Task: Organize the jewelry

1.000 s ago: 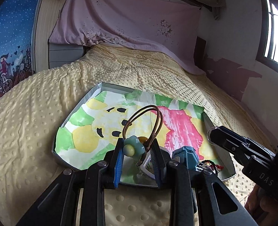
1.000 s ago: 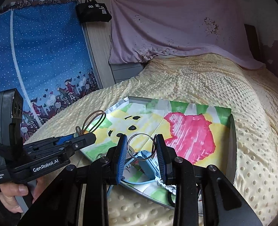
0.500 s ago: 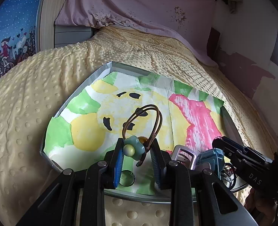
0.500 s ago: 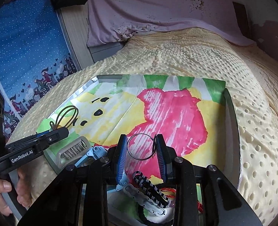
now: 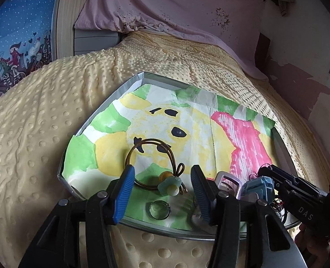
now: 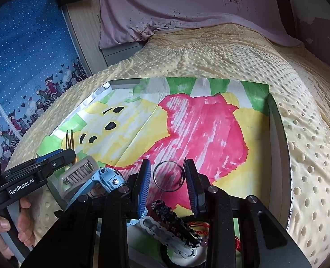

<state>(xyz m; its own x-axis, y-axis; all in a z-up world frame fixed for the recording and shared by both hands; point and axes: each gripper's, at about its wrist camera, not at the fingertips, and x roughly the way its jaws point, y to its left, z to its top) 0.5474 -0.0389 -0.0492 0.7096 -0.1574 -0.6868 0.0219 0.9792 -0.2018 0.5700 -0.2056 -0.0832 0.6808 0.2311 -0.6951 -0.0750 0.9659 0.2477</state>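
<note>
Yellow dotted bed blanket [image 5: 42, 122], painted paper-lined tray [image 5: 129, 84] ahead of both jaws, left gripper [image 5: 162, 178] jaws spread wide, brown hair tie [image 5: 151, 156] with flower charm lying loose between them, small ring [image 5: 160, 210] just below, right gripper [image 6: 167, 178] jaws apart, wire hoop [image 6: 168, 176] between them against the right jaw, grip unclear, clips [image 6: 106, 178] crowding left of it

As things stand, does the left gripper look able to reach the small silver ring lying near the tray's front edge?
Probably yes. The left gripper is open, the small silver ring lies uncovered just below its gap, and only the brown hair tie with green flower sits nearby.
</note>
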